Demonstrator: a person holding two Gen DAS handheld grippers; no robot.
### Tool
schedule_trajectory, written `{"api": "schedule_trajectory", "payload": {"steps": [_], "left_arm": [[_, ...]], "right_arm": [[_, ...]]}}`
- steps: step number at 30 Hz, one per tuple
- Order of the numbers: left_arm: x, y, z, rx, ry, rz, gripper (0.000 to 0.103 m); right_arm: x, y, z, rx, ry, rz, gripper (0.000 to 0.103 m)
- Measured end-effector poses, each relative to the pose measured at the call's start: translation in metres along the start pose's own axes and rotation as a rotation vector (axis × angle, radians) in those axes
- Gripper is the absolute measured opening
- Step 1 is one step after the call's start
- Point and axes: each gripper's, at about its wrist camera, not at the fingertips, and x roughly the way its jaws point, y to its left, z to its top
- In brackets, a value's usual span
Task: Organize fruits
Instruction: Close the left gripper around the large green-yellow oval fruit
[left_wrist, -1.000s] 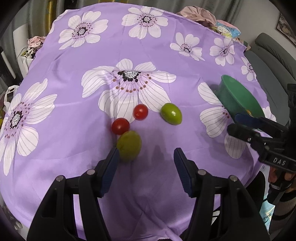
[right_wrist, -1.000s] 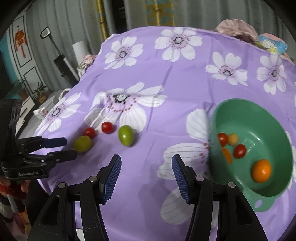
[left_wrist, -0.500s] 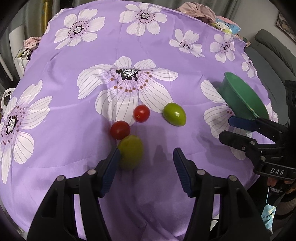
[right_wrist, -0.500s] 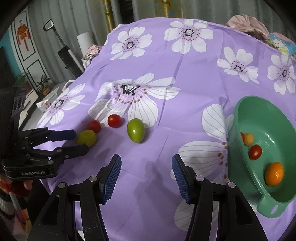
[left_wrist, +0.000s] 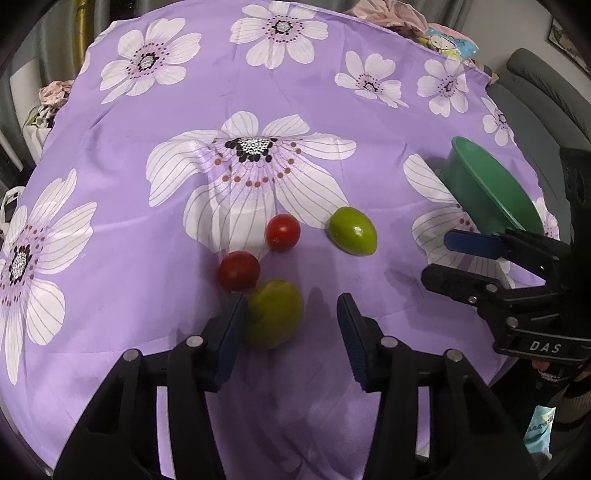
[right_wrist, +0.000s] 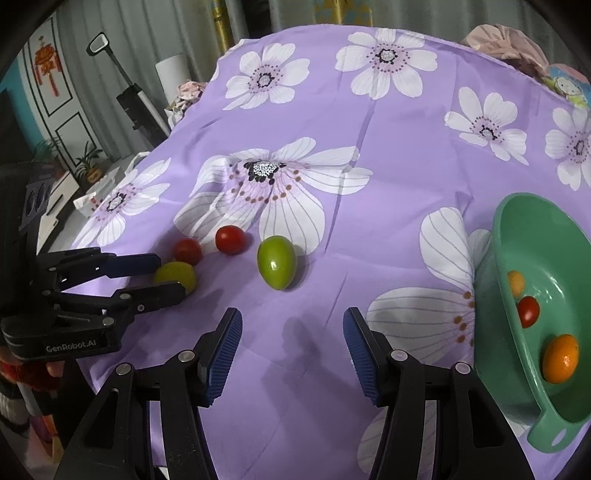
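On the purple flowered cloth lie two red tomatoes (left_wrist: 282, 232) (left_wrist: 238, 270), a green oval fruit (left_wrist: 352, 236) and a yellow-green fruit (left_wrist: 273, 317). My left gripper (left_wrist: 291, 301) straddles the yellow-green fruit with its jaws closing. The left pad touches it; the right pad stands apart from it. My right gripper (right_wrist: 292, 314) is open and empty, just short of the green oval fruit (right_wrist: 277, 262). The green bowl (right_wrist: 498, 240) at the right holds an orange fruit (right_wrist: 559, 358), a red tomato (right_wrist: 528, 312) and a small yellow one (right_wrist: 515, 282).
The cloth drops away at the near edge and the left side. A grey sofa (left_wrist: 546, 92) stands to the right, with pink fabric (left_wrist: 384, 14) at the far edge. An upright vacuum (right_wrist: 136, 99) and a bag (right_wrist: 96, 192) are on the floor to the left.
The left jaws have narrowed around the yellow-green fruit. My right gripper has shifted slightly left and down toward the green oval fruit, so the bowl sits further right in its view.
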Motion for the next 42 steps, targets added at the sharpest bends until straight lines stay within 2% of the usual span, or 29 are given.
{"api": "schedule_trajectory", "payload": {"steps": [5, 8, 23, 26, 32, 37, 42], "left_arm": [[0.006, -0.004, 0.001, 0.03, 0.017, 0.047, 0.044], [0.012, -0.001, 0.001, 0.023, 0.037, 0.068, 0.037], [0.02, 0.002, 0.002, -0.014, 0.041, 0.029, 0.036], [0.02, 0.005, 0.003, -0.028, 0.039, 0.008, 0.036], [0.016, 0.007, -0.001, -0.043, 0.036, -0.036, 0.036], [0.014, 0.019, 0.003, -0.124, 0.042, -0.113, 0.036], [0.015, 0.018, 0.004, -0.141, 0.072, -0.168, 0.036]], "right_arm": [[0.007, -0.001, 0.003, 0.004, 0.01, 0.012, 0.057], [0.013, -0.003, 0.007, 0.016, 0.018, 0.019, 0.057], [0.029, -0.001, 0.014, 0.017, 0.042, 0.052, 0.057], [0.03, 0.003, 0.013, 0.002, 0.049, 0.087, 0.057], [0.036, 0.009, 0.014, 0.033, 0.07, 0.211, 0.057], [0.039, 0.028, 0.009, -0.106, 0.096, 0.193, 0.057], [0.049, 0.051, 0.006, -0.21, 0.123, 0.206, 0.057]]}}
